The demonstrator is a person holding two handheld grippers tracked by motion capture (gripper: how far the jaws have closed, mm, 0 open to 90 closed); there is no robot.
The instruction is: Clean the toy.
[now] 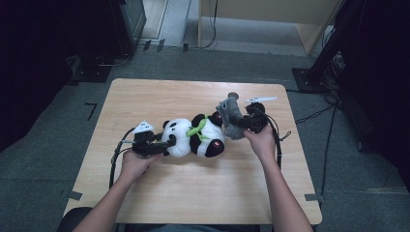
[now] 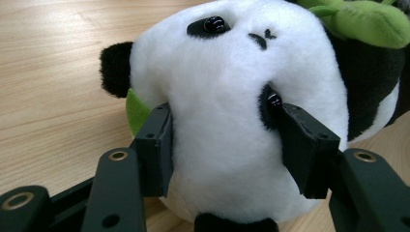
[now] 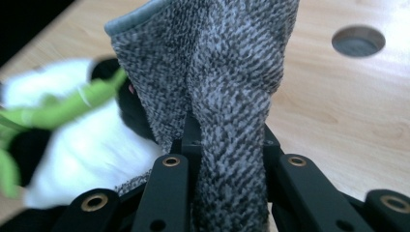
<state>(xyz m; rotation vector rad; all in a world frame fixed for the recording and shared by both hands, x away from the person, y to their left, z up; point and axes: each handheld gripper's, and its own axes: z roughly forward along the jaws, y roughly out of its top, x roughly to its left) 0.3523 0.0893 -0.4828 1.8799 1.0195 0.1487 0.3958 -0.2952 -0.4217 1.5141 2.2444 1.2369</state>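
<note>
One plush panda (image 1: 193,137) lies on the wooden bench (image 1: 193,193) between two claws, the left claw (image 1: 162,145) clamped on its white head and the right claw (image 1: 240,123) pinching one grey knitted cloth (image 1: 229,116) at its feet.

Near table (image 1: 193,193) edge bare; panda (image 1: 193,137) blocks centre, seemingly.
</note>
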